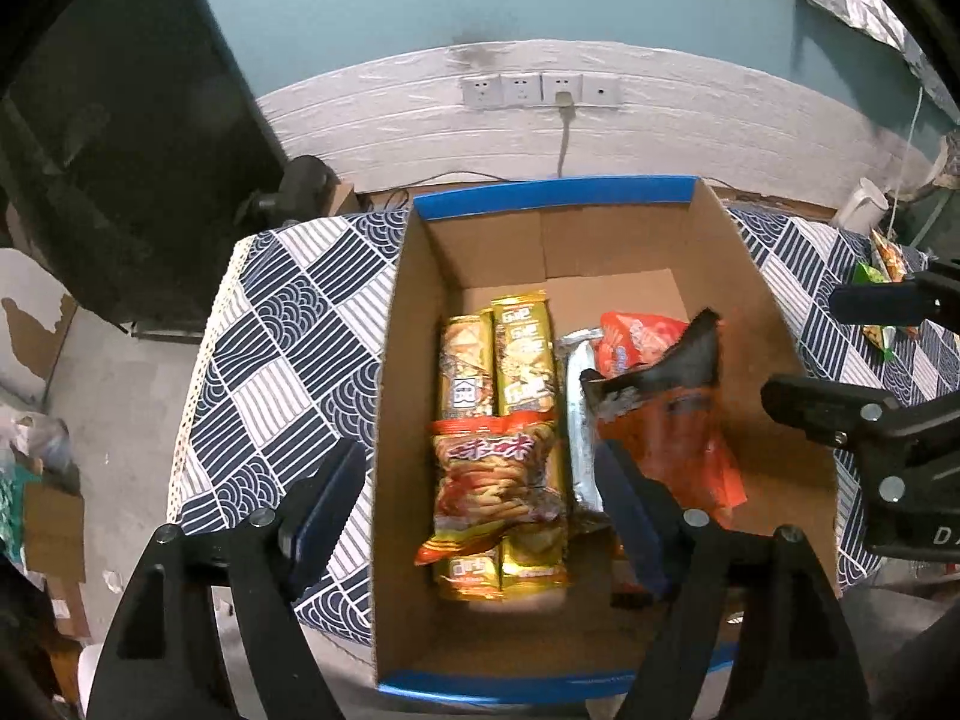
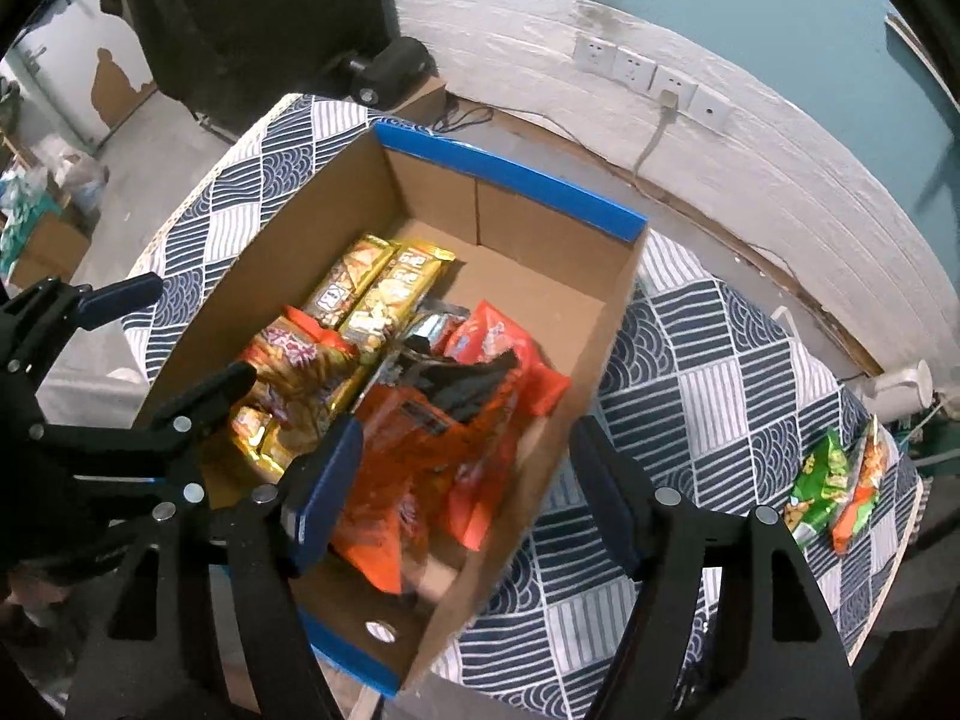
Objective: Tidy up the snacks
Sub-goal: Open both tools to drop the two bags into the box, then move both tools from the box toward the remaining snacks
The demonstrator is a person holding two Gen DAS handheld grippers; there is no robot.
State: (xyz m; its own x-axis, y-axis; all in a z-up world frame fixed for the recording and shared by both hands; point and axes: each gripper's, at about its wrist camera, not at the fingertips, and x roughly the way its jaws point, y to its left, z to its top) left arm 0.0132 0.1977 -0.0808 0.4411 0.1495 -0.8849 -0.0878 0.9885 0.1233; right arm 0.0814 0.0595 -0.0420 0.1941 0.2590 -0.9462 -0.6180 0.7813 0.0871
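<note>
Progress check, left to right. Left gripper (image 1: 480,504) hovered over the near-left part of the cardboard box (image 1: 396,312), fingers spread wide and holding nothing; one finger sat outside the left wall, the other inside. Box stood on the table (image 1: 270,324), covered with a blue-and-white patterned cloth. Packed along the box's left side: gold biscuit packs (image 1: 498,354) lying lengthwise, with a striped snack bag (image 1: 498,474) on top of them. Just right of these, a silver packet (image 1: 579,420), then orange-red bags (image 1: 666,420) piled loosely, one blurred and possibly not yet settled. Far half of the box floor was bare cardboard. Right gripper (image 2: 468,498) was also spread and empty, straddling the box's right wall. Well apart, near the right end of the table, a green bag (image 2: 822,486) and an orange bag (image 2: 861,486) lay side by side, not yet boxed. Judgement: most snacks in, two visibly left.
</note>
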